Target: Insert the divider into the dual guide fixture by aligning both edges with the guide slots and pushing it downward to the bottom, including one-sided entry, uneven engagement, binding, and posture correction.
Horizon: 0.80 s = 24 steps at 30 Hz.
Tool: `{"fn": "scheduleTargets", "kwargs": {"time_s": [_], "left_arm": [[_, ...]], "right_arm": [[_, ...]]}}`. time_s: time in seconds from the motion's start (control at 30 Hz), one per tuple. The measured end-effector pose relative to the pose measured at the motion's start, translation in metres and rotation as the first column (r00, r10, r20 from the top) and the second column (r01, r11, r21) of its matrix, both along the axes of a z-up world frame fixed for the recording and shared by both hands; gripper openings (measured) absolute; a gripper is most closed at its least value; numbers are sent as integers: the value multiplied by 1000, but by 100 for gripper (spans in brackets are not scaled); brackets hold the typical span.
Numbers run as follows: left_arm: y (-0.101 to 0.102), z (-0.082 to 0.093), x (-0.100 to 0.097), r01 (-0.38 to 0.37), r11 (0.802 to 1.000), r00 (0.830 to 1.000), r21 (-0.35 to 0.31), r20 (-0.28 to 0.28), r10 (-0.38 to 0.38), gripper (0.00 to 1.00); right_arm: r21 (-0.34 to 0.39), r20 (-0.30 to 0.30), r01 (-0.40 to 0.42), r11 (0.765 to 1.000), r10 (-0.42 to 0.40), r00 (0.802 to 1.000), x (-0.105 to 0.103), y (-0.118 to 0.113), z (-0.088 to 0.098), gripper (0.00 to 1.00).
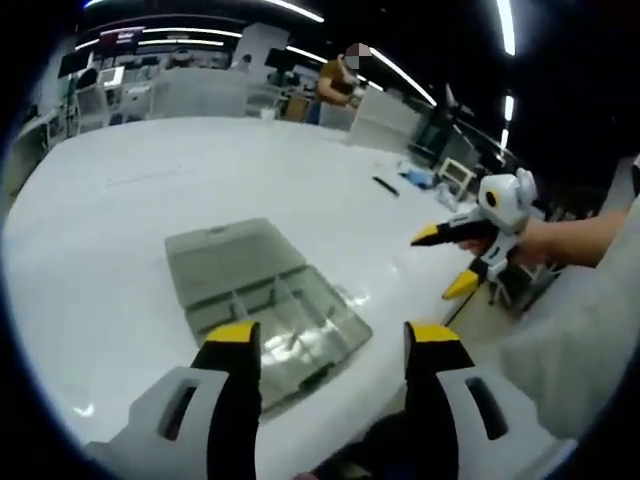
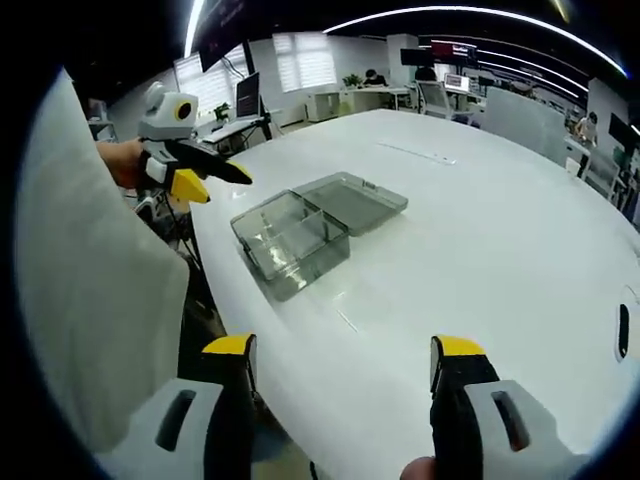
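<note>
While both our left tool point(image 1: 333, 340) and right tool point(image 2: 342, 355) gape wide and empty, the clear lidded box point(image 2: 295, 235) lies open near the white bench point(image 2: 480, 230) edge, so we judge insertion not yet begun.

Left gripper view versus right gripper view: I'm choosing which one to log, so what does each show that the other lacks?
The left gripper view alone has a small dark object lying on the table beyond the box. The right gripper view alone has a dark slot-shaped mark near the table's far edge. Both share the clear compartment box lying open, and both grippers, left and right, open and empty.
</note>
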<state>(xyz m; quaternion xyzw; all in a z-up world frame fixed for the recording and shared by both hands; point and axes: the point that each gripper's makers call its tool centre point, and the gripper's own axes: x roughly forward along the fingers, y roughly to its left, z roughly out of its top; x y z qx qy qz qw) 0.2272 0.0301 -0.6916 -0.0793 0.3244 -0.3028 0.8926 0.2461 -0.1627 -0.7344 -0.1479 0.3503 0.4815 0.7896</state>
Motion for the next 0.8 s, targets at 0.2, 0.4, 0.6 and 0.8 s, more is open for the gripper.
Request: {"fn": "scheduleTargets", "kwargs": {"time_s": [0.2, 0.4, 0.6, 0.8], "left_arm": [[-1, -1, 1, 12, 1000, 1000, 10, 6, -12, 55], [-2, -2, 1, 14, 1000, 1000, 17, 4, -14, 55], [-3, -2, 2, 11, 1000, 1000, 18, 5, -12, 55], [-3, -3, 2, 8, 1000, 1000, 22, 3, -8, 55]], "right_arm": [[-13, -1, 2, 1000, -2, 1000, 3, -8, -3, 68], [-28, -1, 6, 1000, -6, 1000, 7, -18, -5, 67], [-42, 1, 5, 999, -5, 1000, 11, -27, -8, 67], [-58, 2, -2, 998, 2, 1000, 13, -34, -10, 67]]}}
